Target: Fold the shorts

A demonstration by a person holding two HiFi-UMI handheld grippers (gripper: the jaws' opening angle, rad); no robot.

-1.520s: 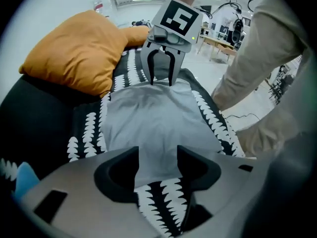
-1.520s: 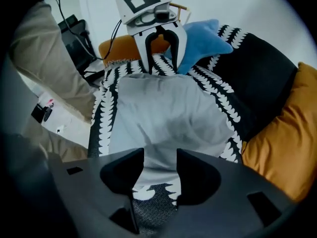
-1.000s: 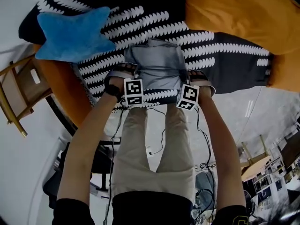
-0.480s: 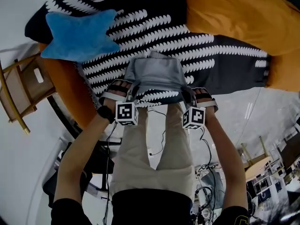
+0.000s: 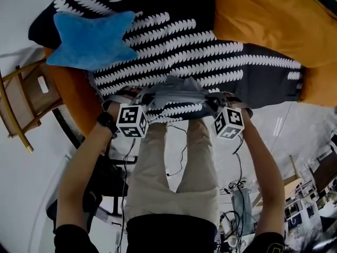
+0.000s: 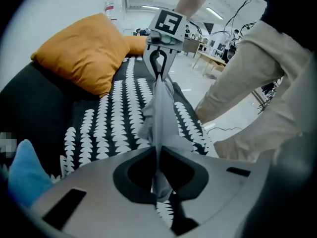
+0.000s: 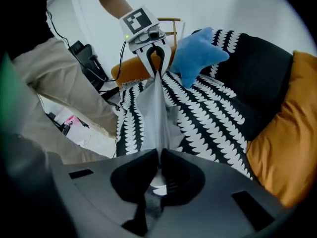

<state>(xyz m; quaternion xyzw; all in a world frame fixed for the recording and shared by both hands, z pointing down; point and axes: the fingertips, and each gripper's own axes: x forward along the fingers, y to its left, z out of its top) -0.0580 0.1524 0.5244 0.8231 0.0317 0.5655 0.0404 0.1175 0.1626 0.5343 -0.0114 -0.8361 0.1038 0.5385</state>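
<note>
Near the pillow (image 5: 92,38), left gripper (image 6: 157,158) and right gripper (image 7: 159,157) have jaws clamped on the shorts (image 5: 176,91) edge. Best carried over evenly, corners level, cloth taut.

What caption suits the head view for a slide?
Left gripper and right gripper hold the grey shorts taut over the black-and-white cover.

You handle shorts (image 5: 174,89) of thin, smooth grey cloth. The patterned cover (image 5: 210,51) is matt cloth; the blue star cushion (image 5: 92,36) is plush; the chair (image 5: 29,101) is wood.
</note>
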